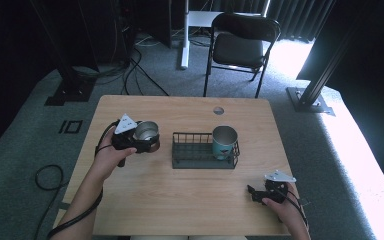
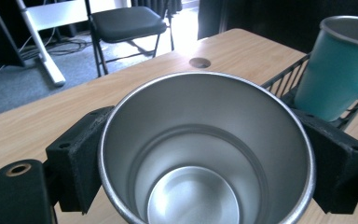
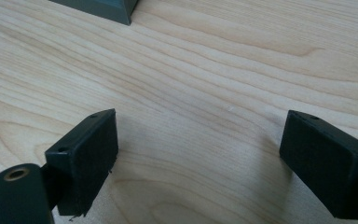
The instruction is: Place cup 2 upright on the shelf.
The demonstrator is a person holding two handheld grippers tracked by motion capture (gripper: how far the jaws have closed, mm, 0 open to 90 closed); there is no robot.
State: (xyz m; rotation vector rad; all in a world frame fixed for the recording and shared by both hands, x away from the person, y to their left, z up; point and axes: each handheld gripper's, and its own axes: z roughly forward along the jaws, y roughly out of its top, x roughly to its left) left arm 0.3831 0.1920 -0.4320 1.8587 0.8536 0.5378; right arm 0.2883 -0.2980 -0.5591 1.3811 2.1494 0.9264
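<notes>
Two cups: teal cup sits in wire basket
Left gripper: clamped on steel cup, upright, just left of basket
Right gripper: jaws apart, farther off

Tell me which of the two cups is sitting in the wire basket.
The teal cup, at the wire basket's right end; the plain steel cup is held left of it.

No text, label, brand or number could be read anywhere. The steel cup clamped in the left gripper was bare metal inside, with no marking on its rim. The teal cup in the wire basket, just beyond that gripper, bore a dark patch on its side, too small and blurred to make out.
</notes>
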